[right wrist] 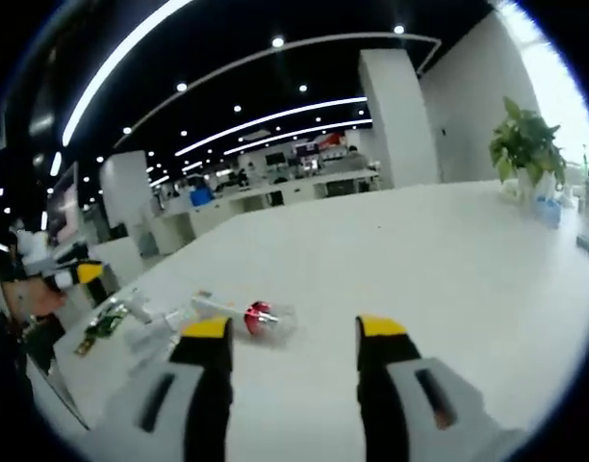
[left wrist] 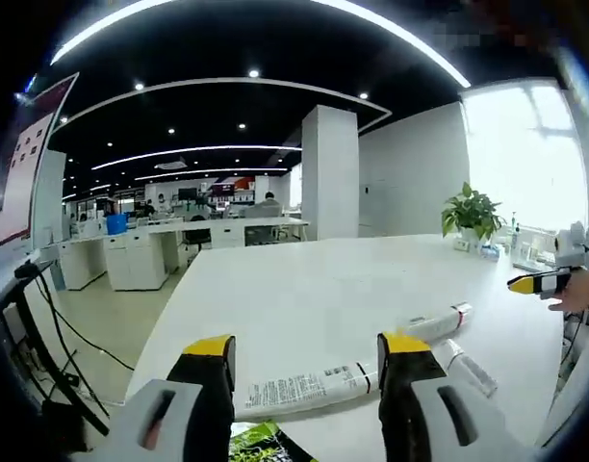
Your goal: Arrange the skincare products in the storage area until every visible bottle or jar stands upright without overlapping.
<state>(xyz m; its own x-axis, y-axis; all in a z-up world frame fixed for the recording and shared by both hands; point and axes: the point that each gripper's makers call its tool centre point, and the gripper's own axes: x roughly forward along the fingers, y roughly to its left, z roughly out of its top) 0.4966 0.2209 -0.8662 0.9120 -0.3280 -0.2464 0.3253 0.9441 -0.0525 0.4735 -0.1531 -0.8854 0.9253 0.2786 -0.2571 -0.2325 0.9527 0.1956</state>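
Left claw [left wrist: 309,361]: jaws spread wide, nothing between them, hovering over the near edge of the white tabletop [left wrist: 304,289]. Just past the tips, a long white squeeze tube with printed text and a dark cap band [left wrist: 309,387] lies flat on its side, running across the gap between the jaws. Far right of it, a second white tube with a red band near its cap [left wrist: 437,323] lies flat, angled away. A clear-capped slim tube [left wrist: 468,368] lies flat just right of the right jaw, near the second tube; cannot tell if they touch. A green printed packet [left wrist: 261,443] sits at the near edge, between the jaws' bases. Far right in the left gripper view: the right claw's yellow tip with a hand behind it. Far right corner of the tabletop: a green potted plant [left wrist: 471,214].

Right claw [right wrist: 294,332]: jaws spread, nothing held, over bare tabletop. Just beyond the left jaw, a clear jar with a red metallic cap [right wrist: 264,320] lies on its side. Left of it, a cluster of white and clear tubes [right wrist: 169,322], all lying flat; overlap unclear due to blur. Further left, a green packet [right wrist: 104,325] at the tabletop edge. Far left in this view: the left claw's yellow tip, with a hand behind it.
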